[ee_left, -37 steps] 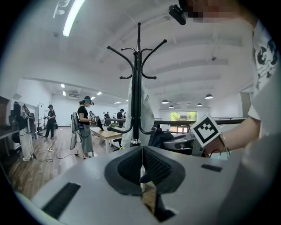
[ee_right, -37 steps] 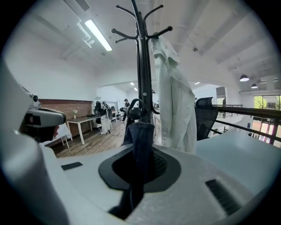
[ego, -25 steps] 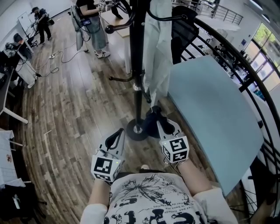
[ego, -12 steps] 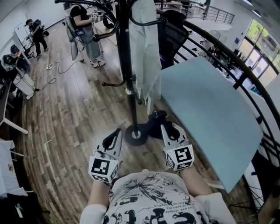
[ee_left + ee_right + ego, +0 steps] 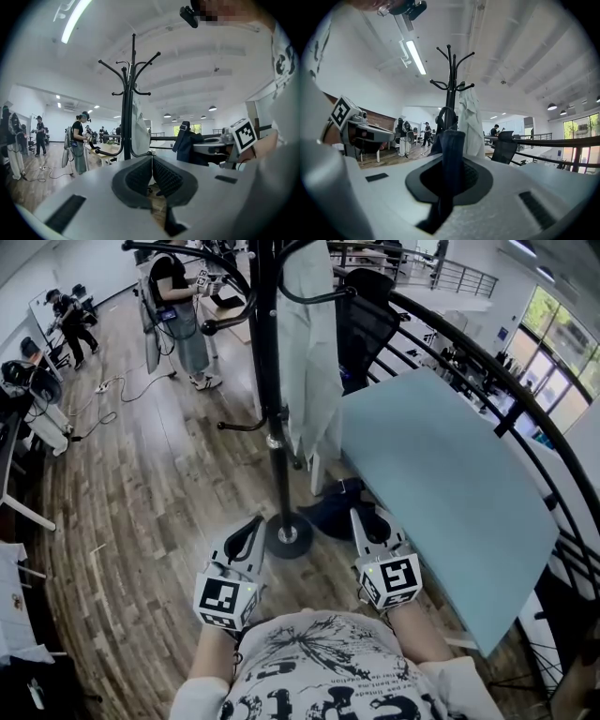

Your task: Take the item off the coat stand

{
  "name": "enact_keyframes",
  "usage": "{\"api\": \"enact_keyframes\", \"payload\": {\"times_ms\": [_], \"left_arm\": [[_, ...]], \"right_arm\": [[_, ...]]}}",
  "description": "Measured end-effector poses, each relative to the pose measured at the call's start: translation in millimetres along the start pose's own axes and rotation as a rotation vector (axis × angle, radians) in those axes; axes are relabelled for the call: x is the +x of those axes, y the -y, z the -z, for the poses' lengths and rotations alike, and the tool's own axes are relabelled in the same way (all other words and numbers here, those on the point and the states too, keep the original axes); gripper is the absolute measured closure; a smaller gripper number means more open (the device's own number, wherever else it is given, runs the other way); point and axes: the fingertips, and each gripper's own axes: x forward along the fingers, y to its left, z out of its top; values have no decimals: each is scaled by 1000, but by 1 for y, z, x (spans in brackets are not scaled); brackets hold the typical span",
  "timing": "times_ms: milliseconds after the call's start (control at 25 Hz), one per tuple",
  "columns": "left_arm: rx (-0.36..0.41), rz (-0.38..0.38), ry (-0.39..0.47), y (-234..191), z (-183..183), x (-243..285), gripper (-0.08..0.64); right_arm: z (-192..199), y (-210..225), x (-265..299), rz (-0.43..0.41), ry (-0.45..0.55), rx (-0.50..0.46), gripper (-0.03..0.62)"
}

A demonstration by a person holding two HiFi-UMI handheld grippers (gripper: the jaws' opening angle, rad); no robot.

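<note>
The black coat stand [image 5: 272,427] rises in front of me, with a pale garment [image 5: 305,362] hanging on one of its hooks. My right gripper [image 5: 360,517] is shut on a strap of a dark blue item [image 5: 336,510], which hangs low beside the stand's round base [image 5: 288,535]. In the right gripper view the dark strap [image 5: 452,154] runs up between the closed jaws, with the stand [image 5: 451,84] and pale garment [image 5: 469,122] behind it. My left gripper [image 5: 254,528] is shut and empty, left of the base. Its jaws [image 5: 151,172] meet with nothing between them.
A light blue tabletop [image 5: 441,474] lies close on the right, with a black curved railing [image 5: 525,399] behind it. A black office chair [image 5: 366,315] stands past the garment. People [image 5: 178,306] stand at desks far back left on the wooden floor [image 5: 141,484].
The dark blue item has come a little toward me and to the right, away from the stand's base, with the right gripper. The head view has shifted slightly; the left gripper stays put.
</note>
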Motion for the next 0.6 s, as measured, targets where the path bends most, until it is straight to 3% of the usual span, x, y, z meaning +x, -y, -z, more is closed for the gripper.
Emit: {"api": "enact_keyframes", "payload": {"times_ms": [600], "left_arm": [[6,-36,2,-13,-7,-6,555]], "right_arm": [[-11,-10,9,-9,23,11,588]]}}
